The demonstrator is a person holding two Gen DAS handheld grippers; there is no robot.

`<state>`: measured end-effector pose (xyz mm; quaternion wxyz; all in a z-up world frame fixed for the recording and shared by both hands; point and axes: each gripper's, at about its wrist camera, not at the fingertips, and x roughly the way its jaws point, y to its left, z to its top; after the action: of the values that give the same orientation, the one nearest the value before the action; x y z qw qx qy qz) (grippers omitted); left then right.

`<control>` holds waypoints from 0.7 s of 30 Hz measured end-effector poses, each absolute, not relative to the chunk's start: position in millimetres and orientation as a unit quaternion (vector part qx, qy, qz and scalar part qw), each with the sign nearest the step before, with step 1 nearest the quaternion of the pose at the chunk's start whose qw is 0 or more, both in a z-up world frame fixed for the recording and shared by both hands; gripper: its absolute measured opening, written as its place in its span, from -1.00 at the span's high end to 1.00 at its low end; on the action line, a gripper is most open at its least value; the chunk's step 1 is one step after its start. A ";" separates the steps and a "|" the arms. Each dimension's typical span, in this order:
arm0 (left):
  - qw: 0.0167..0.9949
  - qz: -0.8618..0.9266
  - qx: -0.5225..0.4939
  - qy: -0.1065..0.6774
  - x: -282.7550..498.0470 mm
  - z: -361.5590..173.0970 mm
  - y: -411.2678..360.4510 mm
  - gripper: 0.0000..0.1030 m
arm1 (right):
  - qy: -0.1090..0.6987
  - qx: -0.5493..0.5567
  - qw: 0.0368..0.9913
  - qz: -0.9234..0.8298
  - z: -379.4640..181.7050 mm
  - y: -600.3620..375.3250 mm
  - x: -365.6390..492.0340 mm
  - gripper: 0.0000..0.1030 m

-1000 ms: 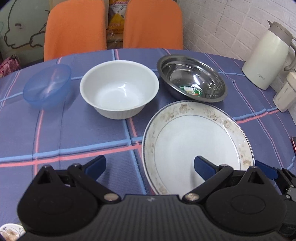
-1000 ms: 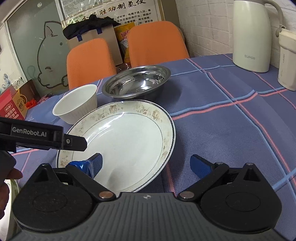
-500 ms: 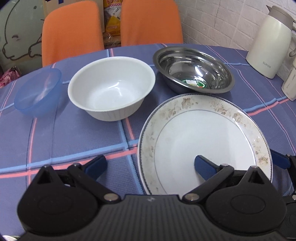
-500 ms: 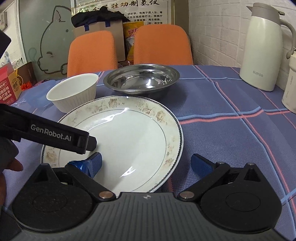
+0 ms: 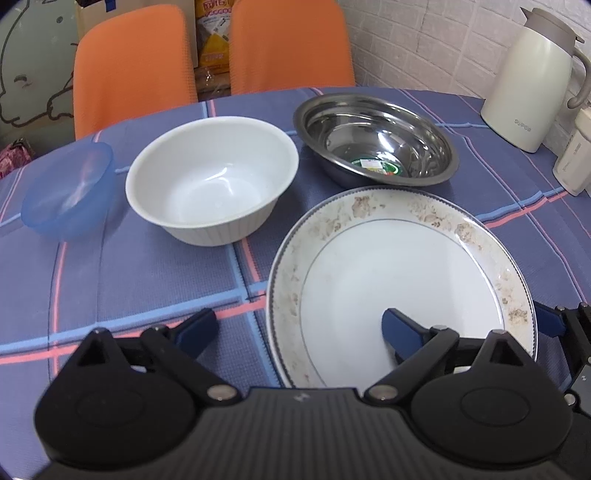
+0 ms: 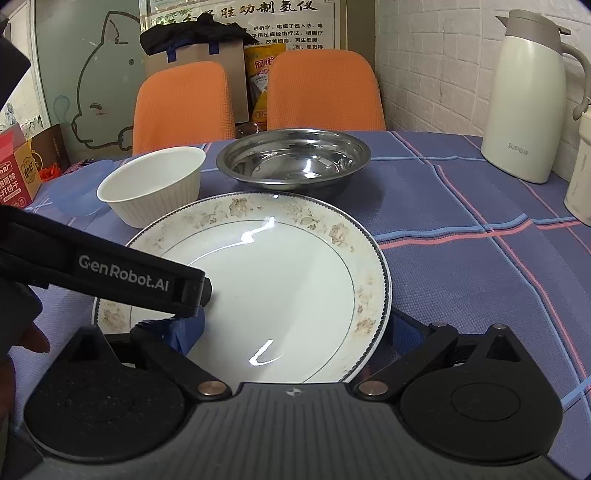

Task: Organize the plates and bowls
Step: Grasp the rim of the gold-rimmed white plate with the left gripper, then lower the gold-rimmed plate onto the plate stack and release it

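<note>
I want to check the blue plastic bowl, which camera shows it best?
The left wrist view: the blue bowl sits whole and unblocked, left of the white bowl. The right wrist view shows only a sliver behind that bowl.

I read "GenRobot.AI" in white on the black body of the left gripper [image 6: 295, 330] where it crosses my right wrist view. The cream thermos jug [image 6: 528, 99] carries "SUPOR" low on its side. A wall poster [image 6: 240, 22] behind the chairs bears Chinese characters, too small for me to make out reliably. A red box [image 6: 16, 177] at the left edge also shows Chinese print.
</note>
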<state>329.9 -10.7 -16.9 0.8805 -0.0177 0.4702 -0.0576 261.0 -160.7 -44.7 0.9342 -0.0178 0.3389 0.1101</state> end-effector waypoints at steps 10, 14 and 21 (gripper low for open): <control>0.879 -0.094 0.005 0.467 319.9 -10.8 -30.3 -0.69 | 0.343 0.002 0.931 0.121 -41.5 -150.8 255.1 -0.76; 0.876 -0.102 -0.015 0.471 319.4 -11.7 -24.0 -0.68 | 0.344 0.004 0.931 0.123 -41.3 -152.3 253.0 -0.75; 0.881 -0.102 -0.014 0.463 310.9 -0.5 -19.1 -0.68 | 0.329 -0.004 0.937 0.118 -31.3 -145.8 242.1 -0.75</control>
<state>310.9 -19.1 -0.5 0.8805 -0.0144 0.4627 -0.1017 242.1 -145.8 -31.3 0.9370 -0.0039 0.3287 0.1178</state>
